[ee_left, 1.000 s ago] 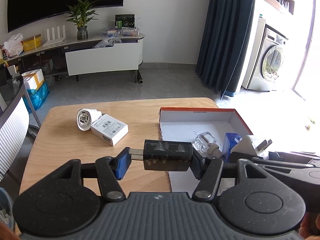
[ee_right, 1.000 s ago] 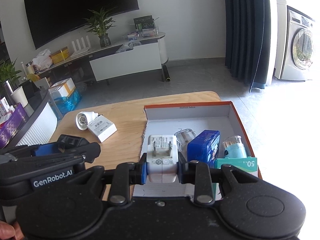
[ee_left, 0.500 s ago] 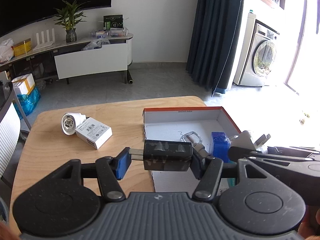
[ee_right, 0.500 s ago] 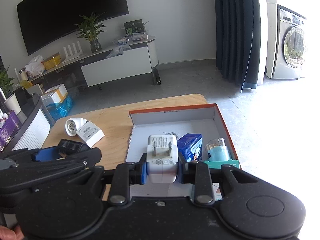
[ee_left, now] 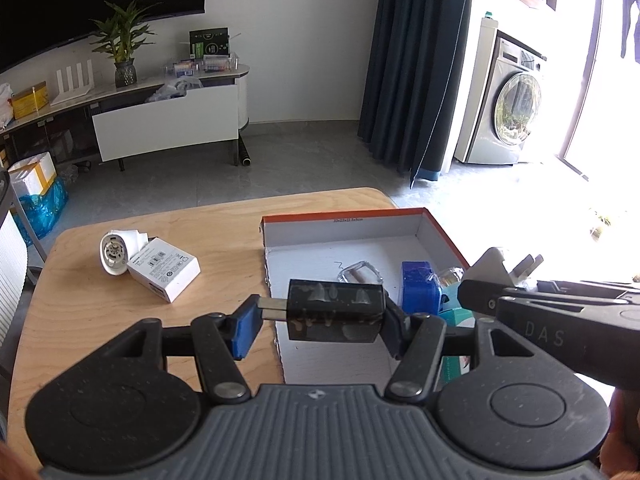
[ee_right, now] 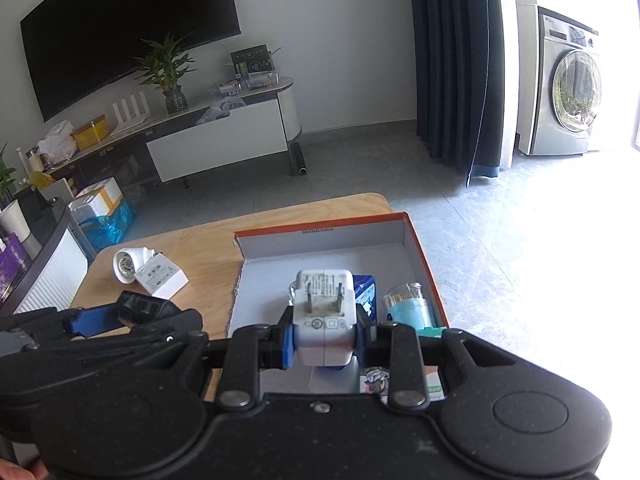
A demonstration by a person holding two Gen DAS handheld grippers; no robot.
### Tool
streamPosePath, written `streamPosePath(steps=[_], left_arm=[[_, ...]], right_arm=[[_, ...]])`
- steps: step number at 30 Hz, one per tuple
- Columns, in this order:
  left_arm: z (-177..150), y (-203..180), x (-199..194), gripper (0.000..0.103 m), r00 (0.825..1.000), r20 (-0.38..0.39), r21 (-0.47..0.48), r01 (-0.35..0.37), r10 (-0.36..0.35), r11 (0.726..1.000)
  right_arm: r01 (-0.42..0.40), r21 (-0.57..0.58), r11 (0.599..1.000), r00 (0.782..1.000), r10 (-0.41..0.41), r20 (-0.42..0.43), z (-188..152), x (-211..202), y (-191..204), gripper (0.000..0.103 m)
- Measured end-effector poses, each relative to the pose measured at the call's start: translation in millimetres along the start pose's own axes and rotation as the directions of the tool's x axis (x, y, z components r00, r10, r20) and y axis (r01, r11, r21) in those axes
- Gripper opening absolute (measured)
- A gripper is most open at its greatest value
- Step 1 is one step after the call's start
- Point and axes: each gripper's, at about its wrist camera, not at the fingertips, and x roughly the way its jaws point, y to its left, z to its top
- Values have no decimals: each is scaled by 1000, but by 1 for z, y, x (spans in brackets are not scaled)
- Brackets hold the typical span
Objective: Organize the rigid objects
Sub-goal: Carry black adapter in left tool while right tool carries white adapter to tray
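White charger [ee_right: 324, 316] between right tongs [ee_right: 325, 340]

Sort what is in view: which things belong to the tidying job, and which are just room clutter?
Job:
black adapter clamped in left gripper
white plug clamped in right gripper
orange-rimmed box
white charger and white socket on table

Lying about:
potted plant
washing machine
curtain

Black gripper [ee_left: 320, 316], blue pads [ee_left: 243, 330], silver pivot screws.
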Motion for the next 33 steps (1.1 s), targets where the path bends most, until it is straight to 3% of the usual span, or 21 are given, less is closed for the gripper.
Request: streamPosePath(steps=[33], left_arm=[[4, -25, 17, 61, 998, -19, 32, 52, -52, 998]], right_arm=[[42, 26, 999, 999, -42, -2, 5, 12, -22, 35]])
